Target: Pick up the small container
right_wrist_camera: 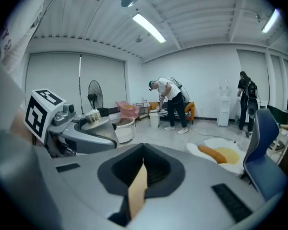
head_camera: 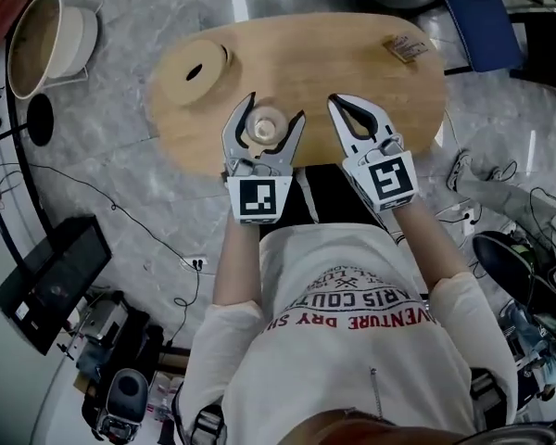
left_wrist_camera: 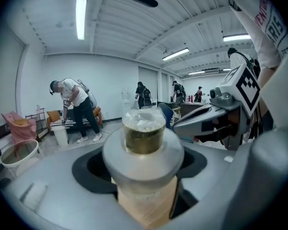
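Observation:
The small container [head_camera: 265, 125], a short round jar with a pale lid and an amber body, sits between the jaws of my left gripper [head_camera: 274, 111] over the near edge of the oval wooden table [head_camera: 352, 63]. In the left gripper view the container [left_wrist_camera: 143, 131] fills the middle, and the grey jaws of the left gripper [left_wrist_camera: 144, 176] close round its wide collar. My right gripper [head_camera: 337, 102] hovers just right of it over the same edge, jaws together and empty. In the right gripper view the right gripper [right_wrist_camera: 143, 159] shows only a thin slit with wood behind it.
A round wooden disc with a centre hole [head_camera: 195, 71] lies at the table's left end. A small packet [head_camera: 404, 47] lies at the far right. A blue chair [head_camera: 482, 21] stands beyond the table, a pale basket [head_camera: 46, 40] and a black case [head_camera: 51, 281] on the floor to the left.

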{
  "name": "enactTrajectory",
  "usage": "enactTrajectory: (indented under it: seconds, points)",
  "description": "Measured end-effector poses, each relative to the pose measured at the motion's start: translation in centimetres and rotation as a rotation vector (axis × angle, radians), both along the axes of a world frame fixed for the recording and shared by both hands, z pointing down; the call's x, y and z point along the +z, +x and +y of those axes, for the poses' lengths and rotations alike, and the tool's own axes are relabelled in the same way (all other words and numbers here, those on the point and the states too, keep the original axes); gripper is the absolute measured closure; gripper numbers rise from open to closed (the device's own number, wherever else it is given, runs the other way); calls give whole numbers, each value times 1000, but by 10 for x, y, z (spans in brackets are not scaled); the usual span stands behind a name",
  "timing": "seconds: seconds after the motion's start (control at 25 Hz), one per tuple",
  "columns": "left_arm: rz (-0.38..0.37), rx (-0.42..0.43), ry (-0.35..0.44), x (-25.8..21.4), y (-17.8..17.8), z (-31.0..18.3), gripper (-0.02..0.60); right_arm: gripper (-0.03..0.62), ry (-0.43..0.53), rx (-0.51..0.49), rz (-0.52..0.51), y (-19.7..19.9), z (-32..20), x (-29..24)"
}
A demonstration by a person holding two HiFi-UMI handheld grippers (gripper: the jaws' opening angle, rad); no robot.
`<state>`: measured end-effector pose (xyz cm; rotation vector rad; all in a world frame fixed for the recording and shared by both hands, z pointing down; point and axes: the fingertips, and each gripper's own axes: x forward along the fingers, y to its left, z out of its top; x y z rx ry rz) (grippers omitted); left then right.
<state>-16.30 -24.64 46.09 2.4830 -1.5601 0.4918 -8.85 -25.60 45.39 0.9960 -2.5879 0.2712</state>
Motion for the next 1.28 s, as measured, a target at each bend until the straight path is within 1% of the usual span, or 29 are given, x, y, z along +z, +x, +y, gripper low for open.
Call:
enactTrajectory:
  seconds: [0.08,0.2,0.36,0.52,0.6,0.72,0.88,1.04,1.28]
  points:
    - [13,1,30,-30,1,5,239,588,40,-15,-3,2,6,-26]
    - [32,5,53,-69,1,17,239,588,81,-32,-17,8,16,-61]
    - [-11,12,123,-111,3,24,239,588,141,-47,-26,18,22,-94]
    - [-12,-7,139,-146,3,39,239,588,166,-41,-62,28,29,-120]
    - [-35,-9,169,-161,2,44,239,588,177,-40,-81,33,30,-132]
    - [-63,-11,206,-184,4,48,239,588,233,-46,-84,41,29,-154]
    - [-60,11,224,-200,10,56,239,588,268,-23,-108,48,32,-171]
    - [-55,28,245,-210,18,59,239,588,296,-29,-121,50,33,-185]
    - [-39,30,243,-207,24,59,239,588,281,-34,-126,52,35,-181]
